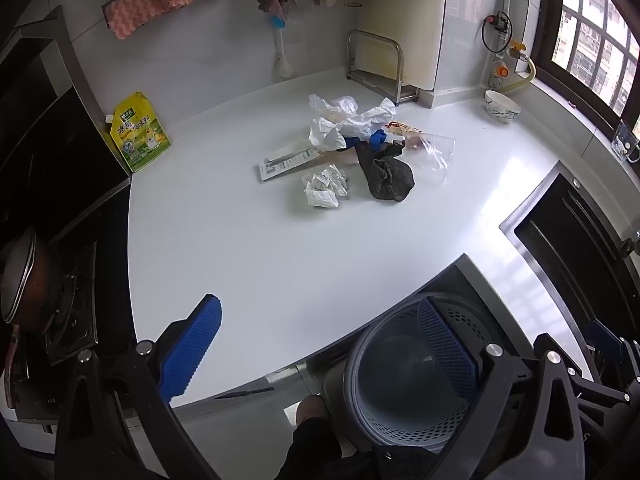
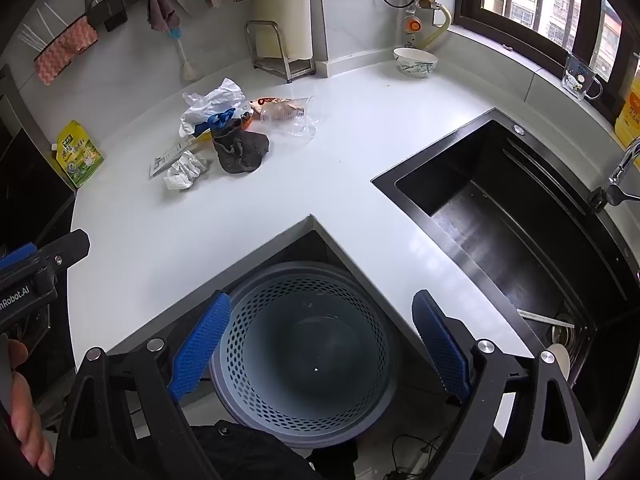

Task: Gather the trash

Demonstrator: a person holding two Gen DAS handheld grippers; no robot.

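Observation:
A heap of trash lies at the back of the white counter (image 1: 260, 260): a crumpled white bag (image 1: 352, 120), a black wad (image 1: 386, 178), balled paper (image 1: 324, 188), a flat card package (image 1: 286, 162) and a clear plastic cup (image 1: 434, 152). The right wrist view shows the same white bag (image 2: 212, 100), black wad (image 2: 242, 152) and balled paper (image 2: 186, 170). A grey perforated bin (image 2: 256, 320) stands empty below the counter's notch. My right gripper (image 2: 322, 352) hangs open over it. My left gripper (image 1: 320, 354) is open above the counter's front edge, holding nothing.
A yellow-green pouch (image 1: 138, 134) stands at the counter's left by the stove and pot (image 1: 24, 280). A black sink (image 2: 520, 240) lies to the right, with a bowl (image 2: 415, 62), a glass mug (image 2: 580, 76) and a metal rack (image 1: 374, 68) along the back. A hand (image 2: 24, 408) shows at left.

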